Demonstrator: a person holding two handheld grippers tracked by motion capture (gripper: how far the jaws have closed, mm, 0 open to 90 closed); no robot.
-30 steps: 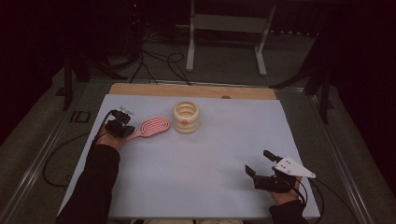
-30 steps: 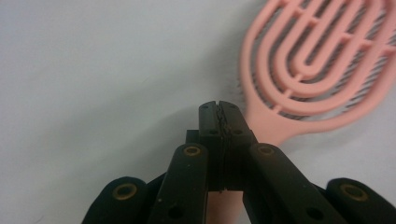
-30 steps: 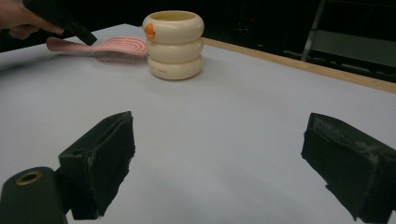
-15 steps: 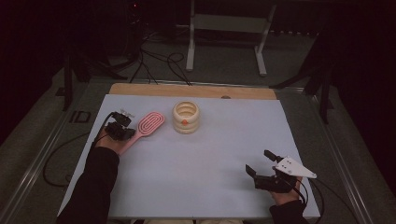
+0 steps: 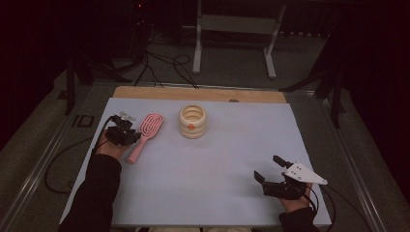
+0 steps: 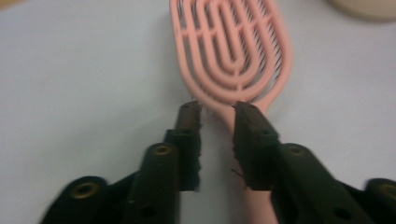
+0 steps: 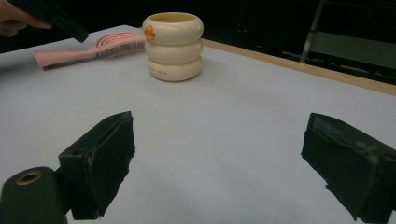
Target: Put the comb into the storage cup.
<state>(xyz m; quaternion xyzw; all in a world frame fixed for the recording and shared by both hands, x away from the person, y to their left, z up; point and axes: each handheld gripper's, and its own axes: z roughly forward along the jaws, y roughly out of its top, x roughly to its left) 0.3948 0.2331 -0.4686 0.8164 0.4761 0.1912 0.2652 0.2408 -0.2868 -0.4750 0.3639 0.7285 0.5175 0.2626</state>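
Two tools were in the person's hands at the near part of the counter [image 5: 203, 188], which was covered by a pale sheet. Nearest, at about 4 o'clock in the high view, the right tool [image 5: 270, 170] hovered low over bare sheet with its jaws spread wide and nothing between them; in the right gripper view both pads [image 7: 100, 158] stood far apart over the empty surface. Farther off, at about 9 o'clock, the left tool [image 5: 126, 131] lay just beside the pink hairbrush [image 5: 145, 136]. Its jaws had just been opening: in the left gripper view the left tool [image 6: 217, 108] showed a narrow gap, and the pads no longer pressed on the brush, whose handle ran under the right-hand jaw while the oval head [image 6: 233, 51] lay flat on the sheet just beyond the tips. The brush rested bristles down, head pointing toward 12 o'clock. Beyond it, toward 1 o'clock and apart from the brush, stood a cream ringed container [image 5: 193, 121], upright, with a small orange mark on its side.
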